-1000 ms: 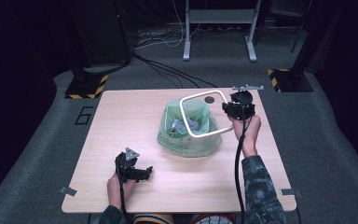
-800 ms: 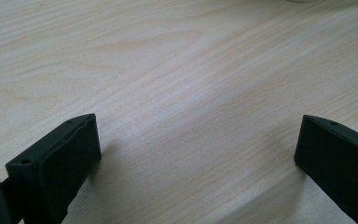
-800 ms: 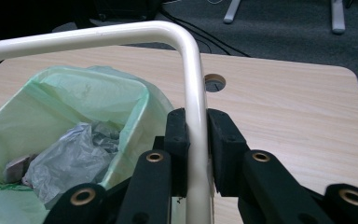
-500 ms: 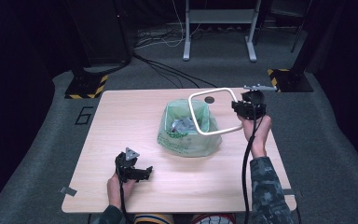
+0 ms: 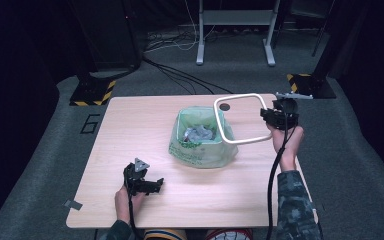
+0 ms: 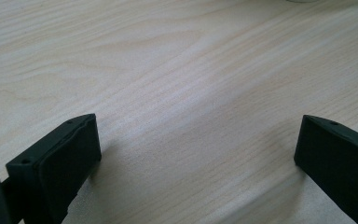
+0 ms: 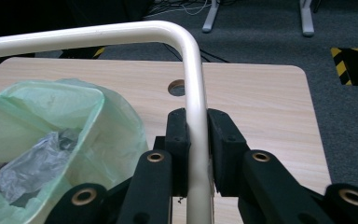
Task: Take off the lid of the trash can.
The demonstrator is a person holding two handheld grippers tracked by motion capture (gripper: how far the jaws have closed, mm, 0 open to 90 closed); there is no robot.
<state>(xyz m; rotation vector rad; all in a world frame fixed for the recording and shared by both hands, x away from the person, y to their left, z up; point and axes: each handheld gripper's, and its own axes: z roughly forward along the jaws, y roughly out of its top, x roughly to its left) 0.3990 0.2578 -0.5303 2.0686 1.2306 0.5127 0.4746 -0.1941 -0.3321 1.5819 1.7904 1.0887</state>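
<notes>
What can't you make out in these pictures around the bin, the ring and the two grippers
- Bin contents: high view too small; the bag hides what is under the grey wrap in the right gripper view.
- Ring: its far side is cut off by the right gripper view's left edge.
- Left gripper: jaw tips cut off by the bottom edge.

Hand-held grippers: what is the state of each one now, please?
Left hand-held gripper: open, holding nothing, over the table.
Right hand-held gripper: shut on the white frame.

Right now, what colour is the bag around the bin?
The bag is pale, see-through green. It shows best in the right gripper view.
</notes>
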